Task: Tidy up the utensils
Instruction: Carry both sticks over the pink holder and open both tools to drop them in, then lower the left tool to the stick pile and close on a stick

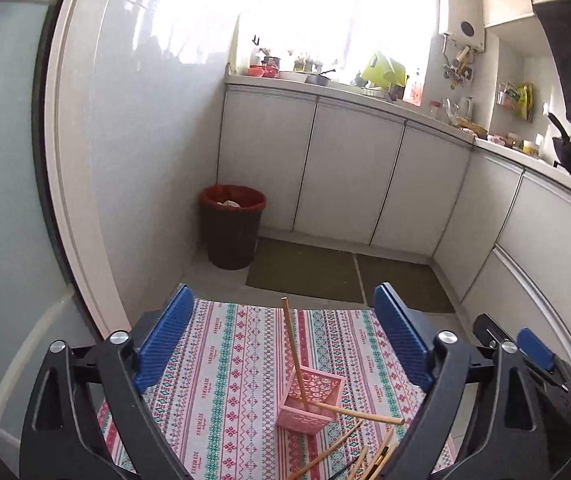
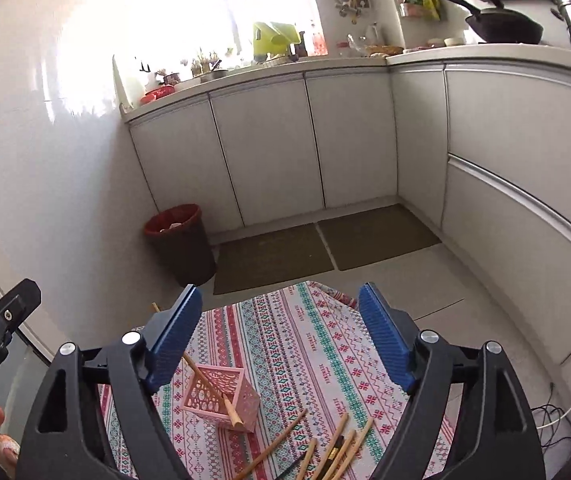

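Both grippers hang with fingers spread wide and nothing between them, the left gripper (image 1: 283,340) and right gripper (image 2: 281,338) poised above a patterned tablecloth (image 1: 221,360). A pink holder (image 1: 311,404) stands on the cloth with one chopstick (image 1: 293,348) leaning upright inside and another resting across its rim. Loose chopsticks (image 2: 325,446) lie scattered just beside it.
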`<state>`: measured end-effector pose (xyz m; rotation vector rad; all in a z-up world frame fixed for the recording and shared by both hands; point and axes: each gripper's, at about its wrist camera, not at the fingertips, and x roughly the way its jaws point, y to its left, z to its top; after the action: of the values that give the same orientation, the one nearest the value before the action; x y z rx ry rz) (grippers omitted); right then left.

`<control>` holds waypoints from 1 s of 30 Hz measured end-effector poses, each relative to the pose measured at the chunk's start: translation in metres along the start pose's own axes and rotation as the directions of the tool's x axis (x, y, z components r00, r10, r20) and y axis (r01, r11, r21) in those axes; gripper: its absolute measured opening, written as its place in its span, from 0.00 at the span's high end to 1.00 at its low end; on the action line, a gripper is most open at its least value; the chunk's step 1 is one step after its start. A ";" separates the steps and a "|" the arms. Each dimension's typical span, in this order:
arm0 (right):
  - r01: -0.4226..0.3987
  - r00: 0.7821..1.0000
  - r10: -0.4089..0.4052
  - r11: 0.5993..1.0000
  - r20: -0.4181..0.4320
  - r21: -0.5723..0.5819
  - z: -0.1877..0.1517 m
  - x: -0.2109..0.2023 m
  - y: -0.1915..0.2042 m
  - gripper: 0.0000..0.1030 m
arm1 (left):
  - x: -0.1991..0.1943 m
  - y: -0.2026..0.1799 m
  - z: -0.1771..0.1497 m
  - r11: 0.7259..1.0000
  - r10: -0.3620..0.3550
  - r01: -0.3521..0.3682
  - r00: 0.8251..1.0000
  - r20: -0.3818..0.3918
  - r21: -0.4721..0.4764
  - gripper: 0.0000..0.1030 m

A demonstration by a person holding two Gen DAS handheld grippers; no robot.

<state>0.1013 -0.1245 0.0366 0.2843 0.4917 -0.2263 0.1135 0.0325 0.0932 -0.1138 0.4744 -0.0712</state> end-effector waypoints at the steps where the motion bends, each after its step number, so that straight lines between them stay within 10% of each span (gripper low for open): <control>1: 0.013 1.000 -0.013 1.000 0.000 -0.002 -0.003 -0.003 -0.003 0.19 | -0.001 -0.002 -0.002 1.000 0.011 -0.011 1.000 -0.001 0.013 0.10; 12: 0.079 0.995 -0.080 0.997 -0.059 -0.024 -0.029 -0.030 -0.056 0.07 | 0.009 -0.040 -0.056 0.977 -0.020 0.062 0.980 -0.199 0.204 0.07; 21: 0.229 0.944 -0.106 0.891 -0.311 0.391 -0.054 -0.016 -0.197 0.07 | 0.051 -0.115 -0.159 0.839 -0.093 0.368 0.823 -0.560 0.402 0.07; 30: 0.238 0.914 -0.004 0.815 -0.406 0.528 -0.073 -0.002 -0.238 0.07 | 0.113 -0.183 -0.216 0.796 -0.019 0.409 0.753 -0.658 0.446 0.19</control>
<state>0.0013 -0.3237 -0.0743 0.9030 0.8378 -0.4515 0.1070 -0.1796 -0.1262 0.4725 1.0992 -0.5070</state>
